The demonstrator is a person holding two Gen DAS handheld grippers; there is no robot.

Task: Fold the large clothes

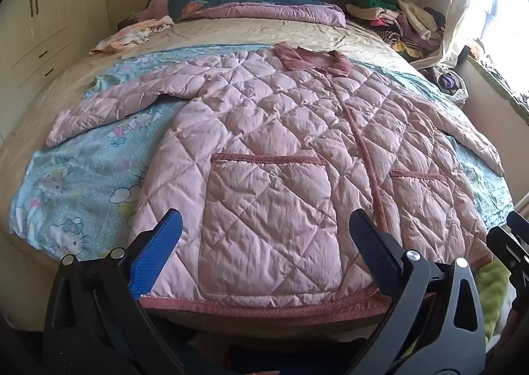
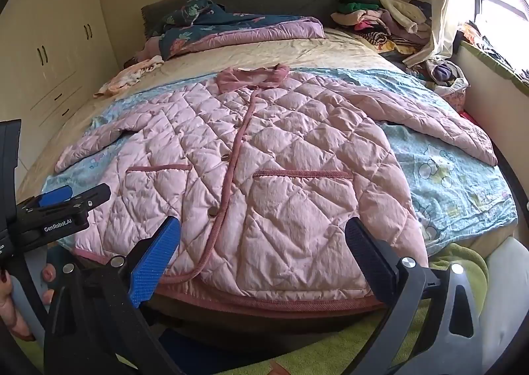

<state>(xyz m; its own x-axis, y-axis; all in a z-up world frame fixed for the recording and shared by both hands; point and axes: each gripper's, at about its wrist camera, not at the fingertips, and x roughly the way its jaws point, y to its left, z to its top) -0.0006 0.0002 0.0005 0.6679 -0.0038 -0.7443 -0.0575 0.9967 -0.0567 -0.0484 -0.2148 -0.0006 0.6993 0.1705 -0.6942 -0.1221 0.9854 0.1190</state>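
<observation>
Left wrist view shows the bed [image 1: 43, 104] bearing a pink quilted jacket [image 1: 264, 130], spread flat and buttoned, sleeves out, ready for folding. At the jacket's near hem, left gripper [image 1: 264, 243] and right gripper [image 2: 264, 249] hover agape, empty.

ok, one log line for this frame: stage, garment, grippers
stage: pre-fold | pink quilted jacket: flat, front up, buttoned, sleeves out | left gripper: open, empty | right gripper: open, empty
</observation>
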